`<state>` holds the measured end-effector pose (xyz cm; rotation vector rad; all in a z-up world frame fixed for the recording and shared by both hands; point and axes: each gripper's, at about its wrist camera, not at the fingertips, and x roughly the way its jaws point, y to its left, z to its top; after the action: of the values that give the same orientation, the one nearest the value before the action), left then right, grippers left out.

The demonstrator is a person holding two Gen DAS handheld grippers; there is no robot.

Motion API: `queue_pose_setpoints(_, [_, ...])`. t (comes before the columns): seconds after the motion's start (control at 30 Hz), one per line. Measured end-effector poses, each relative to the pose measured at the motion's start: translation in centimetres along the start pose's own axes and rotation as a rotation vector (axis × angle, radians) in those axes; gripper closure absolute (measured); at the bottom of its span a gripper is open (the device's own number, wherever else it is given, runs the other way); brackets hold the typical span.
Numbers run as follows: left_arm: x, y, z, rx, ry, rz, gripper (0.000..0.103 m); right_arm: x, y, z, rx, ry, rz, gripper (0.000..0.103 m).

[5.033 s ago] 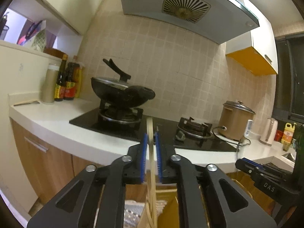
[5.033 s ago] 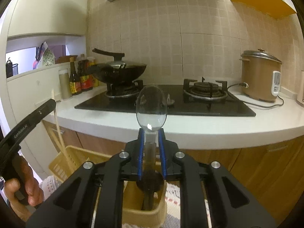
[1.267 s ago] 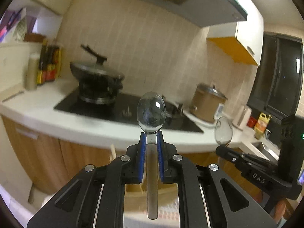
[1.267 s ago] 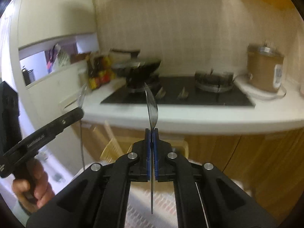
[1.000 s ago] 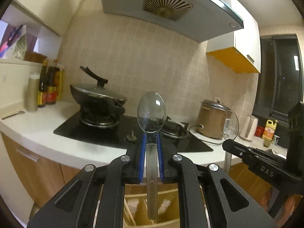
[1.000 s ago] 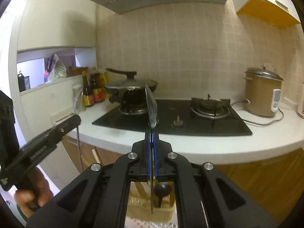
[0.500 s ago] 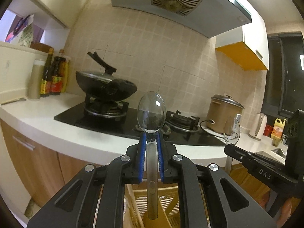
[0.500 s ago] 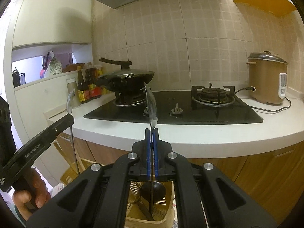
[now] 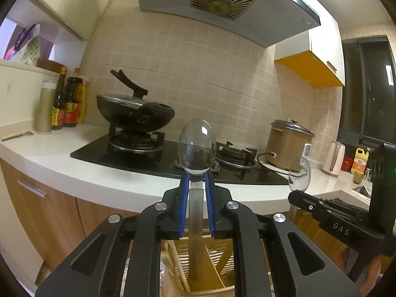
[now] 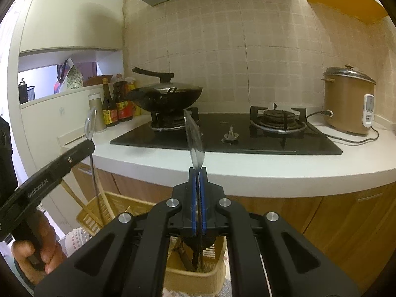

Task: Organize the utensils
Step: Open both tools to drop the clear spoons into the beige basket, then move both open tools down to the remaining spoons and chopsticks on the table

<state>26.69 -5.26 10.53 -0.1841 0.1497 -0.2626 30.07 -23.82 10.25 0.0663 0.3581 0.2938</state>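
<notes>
My left gripper (image 9: pixel 197 180) holds a metal spoon (image 9: pixel 197 146) upright, bowl up. Its jaws are opening, and the blue pads (image 9: pixel 184 198) still touch the spoon's neck. The handle hangs down into a compartment of the tan utensil basket (image 9: pixel 222 259) below. My right gripper (image 10: pixel 198 173) is shut on a second spoon (image 10: pixel 195 133), seen edge-on, whose handle reaches into the tan holder (image 10: pixel 195 279). Each gripper also shows in the other view, the right gripper (image 9: pixel 297 195) at the right and the left gripper (image 10: pixel 89 146) at the left, with a hand (image 10: pixel 47 245) on its grip.
A white counter (image 10: pixel 247 170) runs just behind and above the basket, with a black gas hob (image 10: pixel 235 138), a wok (image 10: pixel 168 96), a rice cooker (image 10: pixel 349 101) and sauce bottles (image 10: pixel 116 104). Wooden cabinet doors (image 10: pixel 334 222) stand below. A yellow slatted basket (image 10: pixel 123 205) sits to the left.
Both grippers have come down with their spoons, so the handles now reach into the basket. The left pads stand slightly wider than half a second ago.
</notes>
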Motion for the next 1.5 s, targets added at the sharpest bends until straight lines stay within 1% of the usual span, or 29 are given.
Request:
queue_pose_setpoints(0.03, [-0.2,0.1,0.2,-0.005,0.001,-0.006,0.088,-0.1,0.0,0.0,0.004,0.008,0.005,0.100])
queue_pose_setpoints(0.07, [-0.3,0.1,0.3,-0.007,0.003,-0.010,0.084,-0.3,-0.1,0.0,0.006,0.014,0.008,0.100])
queue_pose_setpoints(0.13, [-0.8,0.1,0.6,-0.010,0.002,-0.009,0.082,-0.6,-0.2,0.0,0.008,0.018,0.004,0.100])
queue_pose_setpoints(0.2, [-1.3,0.1,0.9,-0.010,0.003,-0.012,0.073,-1.2,-0.1,0.1,0.006,0.020,0.003,0.100])
queue_pose_setpoints(0.27, [-2.1,-0.1,1.3,-0.004,-0.003,-0.008,0.069,-1.6,-0.1,0.2,0.005,0.028,0.011,0.100])
queue_pose_setpoints(0.4, [-3.6,-0.1,1.9,0.002,-0.003,-0.005,0.067,-2.1,0.1,0.2,0.008,0.062,0.019,0.098])
queue_pose_setpoints(0.43, [-4.1,-0.1,2.1,0.001,0.000,-0.007,0.066,-2.1,0.1,0.2,0.016,0.075,0.025,0.096])
queue_pose_setpoints(0.5, [-4.9,0.0,2.4,-0.003,0.002,-0.010,0.064,-2.4,0.0,0.2,0.035,0.091,0.036,0.089])
queue_pose_setpoints(0.53, [-5.5,0.1,2.6,-0.006,0.004,-0.014,0.064,-2.6,0.0,0.3,0.042,0.097,0.038,0.077])
queue_pose_setpoints(0.57, [-6.0,0.1,2.7,-0.007,0.007,-0.017,0.063,-2.8,0.0,0.3,0.043,0.099,0.033,0.070])
queue_pose_setpoints(0.67, [-7.5,0.2,2.8,0.000,0.015,-0.009,0.063,-4.0,0.6,0.6,0.036,0.097,0.019,0.070])
queue_pose_setpoints(0.73, [-8.4,0.2,2.8,0.011,0.057,-0.007,0.063,-4.8,1.0,0.9,0.038,0.113,0.009,0.070])
queue_pose_setpoints(0.77, [-8.6,0.2,2.7,0.017,0.086,-0.008,0.063,-5.1,1.2,1.1,0.038,0.124,-0.002,0.070])
queue_pose_setpoints(0.8, [-8.9,0.2,2.7,0.017,0.137,-0.019,0.063,-5.5,1.3,1.2,0.044,0.142,-0.010,0.070])
queue_pose_setpoints(0.83, [-9.1,0.4,2.6,0.012,0.171,-0.027,0.063,-5.9,1.3,1.3,0.051,0.162,-0.014,0.070])
queue_pose_setpoints(0.9, [-9.3,0.5,2.3,0.005,0.249,-0.049,0.063,-6.4,1.5,1.3,0.067,0.217,-0.027,0.070])
queue_pose_setpoints(0.97, [-9.4,0.5,1.6,-0.002,0.366,-0.076,0.063,-6.8,1.5,0.8,0.081,0.296,-0.029,0.070])
queue_pose_setpoints(1.0, [-9.3,0.6,0.8,-0.009,0.441,-0.092,0.063,-6.9,1.6,0.4,0.082,0.339,-0.033,0.070])
queue_pose_setpoints(1.07, [-9.1,0.7,-0.9,-0.024,0.561,-0.112,0.063,-7.0,1.5,-0.7,0.079,0.419,-0.042,0.070])
queue_pose_setpoints(1.1, [-8.9,0.8,-2.1,-0.037,0.632,-0.125,0.063,-7.0,1.4,-1.8,0.083,0.485,-0.038,0.070])
queue_pose_setpoints(1.13, [-8.8,1.0,-3.9,-0.062,0.721,-0.147,0.063,-7.0,1.3,-2.7,0.086,0.533,-0.033,0.070])
queue_pose_setpoints(1.17, [-8.8,1.1,-5.4,-0.078,0.778,-0.168,0.063,-6.9,1.2,-3.4,0.088,0.574,-0.030,0.070])
queue_pose_setpoints(1.2, [-9.0,1.0,-7.5,-0.088,0.846,-0.187,0.063,-6.8,1.2,-4.7,0.084,0.636,-0.030,0.070])
queue_pose_setpoints(1.27, [-9.4,0.7,-10.3,-0.073,0.915,-0.192,0.063,-6.8,1.0,-7.6,0.069,0.749,-0.021,0.070])
queue_pose_setpoints(1.3, [-9.9,0.3,-12.1,-0.060,0.956,-0.195,0.063,-6.8,0.9,-8.7,0.067,0.789,-0.015,0.070])
queue_pose_setpoints(1.33, [-10.1,0.2,-13.2,-0.059,0.980,-0.197,0.063,-6.9,0.7,-10.1,0.072,0.828,-0.011,0.070])
queue_pose_setpoints(1.4, [-10.7,-0.2,-15.4,-0.071,1.022,-0.201,0.065,-7.2,0.1,-12.4,0.081,0.880,-0.026,0.070])
queue_pose_setpoints(1.5, [-11.1,-0.6,-17.2,-0.063,1.039,-0.182,0.065,-7.4,-0.8,-15.0,0.094,0.937,-0.044,0.071])
